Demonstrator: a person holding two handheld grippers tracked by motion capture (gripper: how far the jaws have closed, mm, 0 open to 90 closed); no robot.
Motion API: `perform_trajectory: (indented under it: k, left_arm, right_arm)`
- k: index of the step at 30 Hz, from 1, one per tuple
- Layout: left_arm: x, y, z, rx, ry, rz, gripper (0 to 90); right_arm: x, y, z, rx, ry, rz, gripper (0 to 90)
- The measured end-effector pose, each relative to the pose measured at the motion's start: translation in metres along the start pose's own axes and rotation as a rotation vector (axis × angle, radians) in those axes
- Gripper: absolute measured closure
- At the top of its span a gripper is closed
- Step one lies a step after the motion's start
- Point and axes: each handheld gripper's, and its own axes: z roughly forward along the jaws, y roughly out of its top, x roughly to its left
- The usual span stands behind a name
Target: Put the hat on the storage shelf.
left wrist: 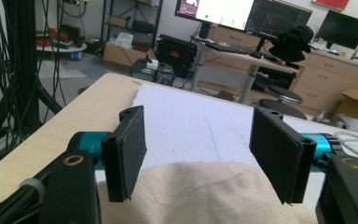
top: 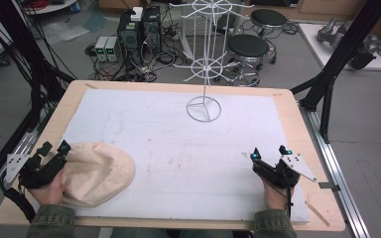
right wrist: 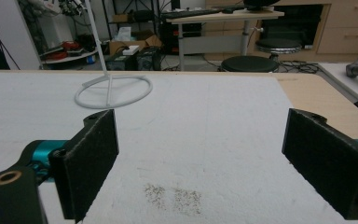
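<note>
At the near left corner of the table, the left gripper sits at the left edge of a cream cloth hat, which lies flat on the white mat near its front left corner. In the left gripper view its jaws stand wide apart, one to each side above the hat's fabric, which rises between them from below; whether the pads touch the cloth cannot be told. The person's left hand grips the tool from beneath. Farther back, toward the middle of the mat, stands a white wire rack on a ring base, well apart from the hat. At the near right, the right gripper rests low over bare mat, its jaws spread wide with nothing between them, held by the right hand. In the right gripper view a patch of dark specks marks the mat just ahead.
</note>
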Motion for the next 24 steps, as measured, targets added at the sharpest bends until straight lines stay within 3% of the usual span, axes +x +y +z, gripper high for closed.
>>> perform_trajectory:
  k: [14,24]
  left_arm:
    - [-0.003,0.002,-0.001,-0.008,-0.005,0.024,36.2]
    - [-0.013,0.009,-0.006,-0.022,-0.048,0.040,36.0]
  right_arm:
    - [0.000,0.000,0.001,0.005,0.009,0.004,9.7]
    - [0.000,0.000,0.001,0.005,0.015,0.005,9.7]
